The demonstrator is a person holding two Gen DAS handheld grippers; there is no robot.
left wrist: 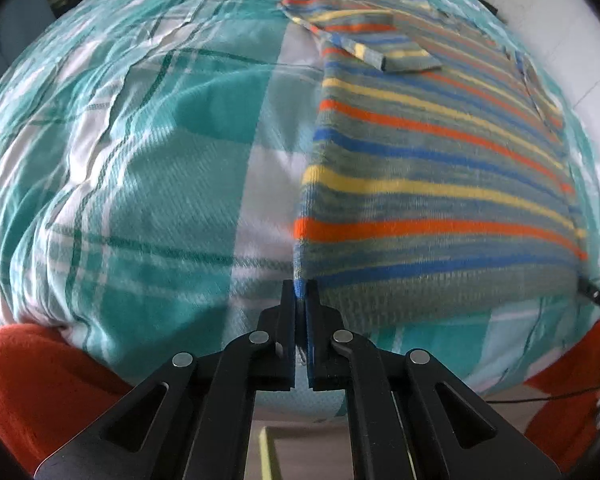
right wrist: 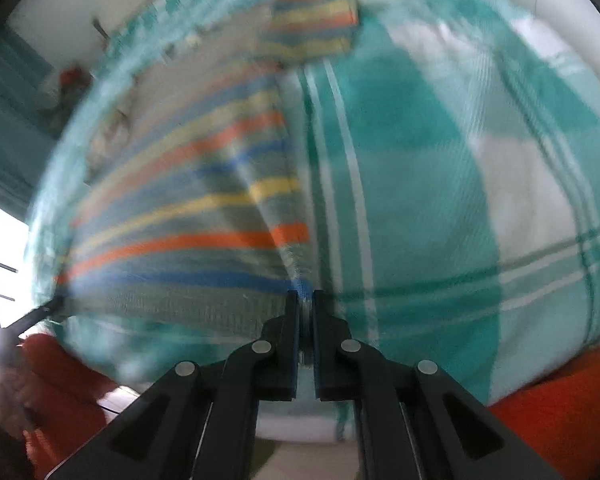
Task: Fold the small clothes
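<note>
In the left wrist view, the left gripper (left wrist: pixel 301 292) has its jaws pressed together on the near left corner of the striped sweater (left wrist: pixel 440 168) — a bit of blue hem shows between them. The sweater lies flat on the teal plaid bedspread (left wrist: pixel 140 160), spreading from the gripper toward 1 o'clock, with one sleeve (left wrist: pixel 364 40) folded across its top at 12 o'clock.

In the right wrist view, blurred, the right gripper (right wrist: pixel 306 296) pinches the sweater's (right wrist: pixel 188 208) near right corner. The garment spreads toward 10 o'clock — its other sleeve (right wrist: pixel 312 30) lies out at 12 o'clock on the bedspread (right wrist: pixel 440 160).
</note>
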